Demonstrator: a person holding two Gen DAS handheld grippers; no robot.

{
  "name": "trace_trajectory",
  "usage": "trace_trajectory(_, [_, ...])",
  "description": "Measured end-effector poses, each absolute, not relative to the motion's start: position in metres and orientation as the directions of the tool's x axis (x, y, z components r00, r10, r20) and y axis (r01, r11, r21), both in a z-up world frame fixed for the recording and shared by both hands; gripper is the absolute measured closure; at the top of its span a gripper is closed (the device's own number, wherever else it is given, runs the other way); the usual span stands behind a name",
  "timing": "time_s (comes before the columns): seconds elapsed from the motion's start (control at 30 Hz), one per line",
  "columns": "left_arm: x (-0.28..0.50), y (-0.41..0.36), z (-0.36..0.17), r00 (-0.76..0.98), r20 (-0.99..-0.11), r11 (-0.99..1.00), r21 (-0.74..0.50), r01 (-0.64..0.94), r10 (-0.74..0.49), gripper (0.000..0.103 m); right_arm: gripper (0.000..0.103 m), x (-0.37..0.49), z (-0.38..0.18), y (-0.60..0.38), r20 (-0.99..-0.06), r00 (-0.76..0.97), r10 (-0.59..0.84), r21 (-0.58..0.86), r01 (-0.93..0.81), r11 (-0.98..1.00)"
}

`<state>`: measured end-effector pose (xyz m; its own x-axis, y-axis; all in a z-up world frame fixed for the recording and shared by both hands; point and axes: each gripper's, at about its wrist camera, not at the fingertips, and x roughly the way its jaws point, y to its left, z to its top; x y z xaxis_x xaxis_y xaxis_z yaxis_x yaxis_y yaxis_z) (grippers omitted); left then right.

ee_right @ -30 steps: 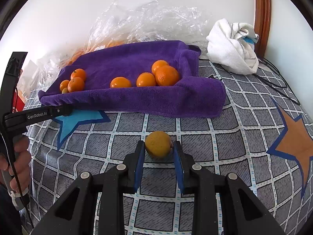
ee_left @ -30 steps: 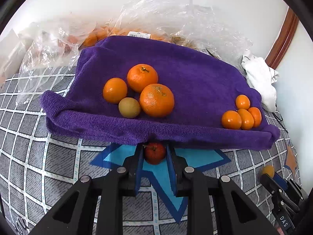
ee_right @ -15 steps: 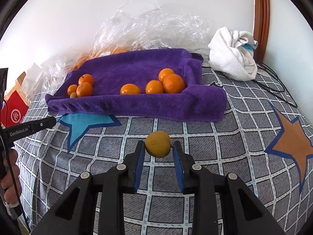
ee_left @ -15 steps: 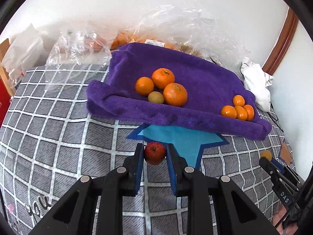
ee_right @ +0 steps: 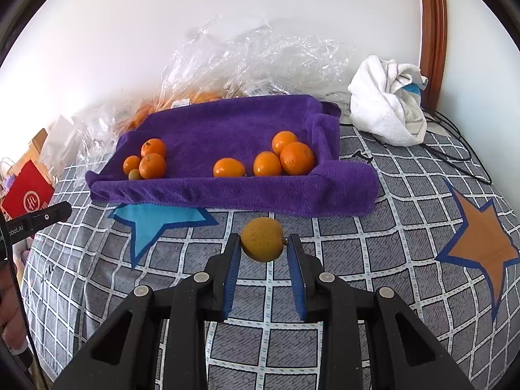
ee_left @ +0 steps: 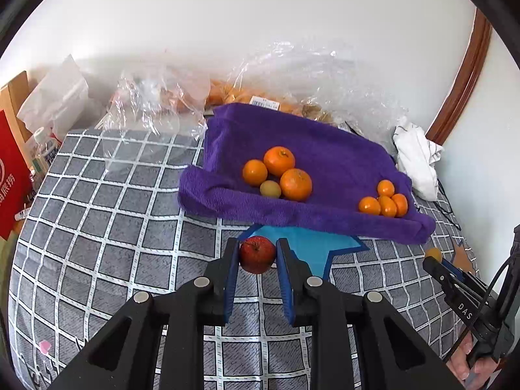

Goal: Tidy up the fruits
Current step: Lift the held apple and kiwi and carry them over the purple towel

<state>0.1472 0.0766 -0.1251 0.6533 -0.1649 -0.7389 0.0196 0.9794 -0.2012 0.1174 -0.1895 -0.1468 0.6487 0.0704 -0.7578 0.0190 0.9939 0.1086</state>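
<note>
Red and round, a small apple [ee_left: 257,254] pinched between the blue pads of the left tongs [ee_left: 256,256], now lifted clear of the grey checked bed cover [ee_left: 107,227] and drawn back from the near edge of the folded purple towel [ee_left: 292,149]; a second ago tucked right under that edge. Further right, a yellow-orange round fruit [ee_right: 262,239] clamped in the right tongs [ee_right: 263,248], raised a little, hanging before the towel's near edge. On the towel: three oranges with a small green fruit [ee_left: 270,189] toward its left end, four small mandarins [ee_left: 385,199] at its right end. Both fruits picked up, then; placing among their like probably next.
</note>
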Motion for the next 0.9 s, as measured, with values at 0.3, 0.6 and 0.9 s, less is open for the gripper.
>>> trace_trajectory(0.3, [0.152, 0.081, -0.113, 0.664, -0.725, 0.973, -0.229, 0.017, -0.182, 0.081, 0.074, 0.119, -0.128, -0.191, -0.740, 0.671, 0.056, 0.105, 0.033, 0.994])
trace_trajectory(0.6, [0.162, 0.082, -0.099, 0.682, -0.708, 0.973, -0.231, 0.020, -0.183, 0.081, 0.074, 0.133, -0.120, -0.196, -0.736, 0.675, 0.052, 0.107, 0.040, 0.993])
trace_trajectory(0.9, [0.187, 0.075, -0.098, 0.679, -0.713, 0.977, -0.210, 0.034, -0.176, 0.081, 0.074, 0.160, -0.116, -0.196, -0.729, 0.682, 0.051, 0.105, 0.038, 0.994])
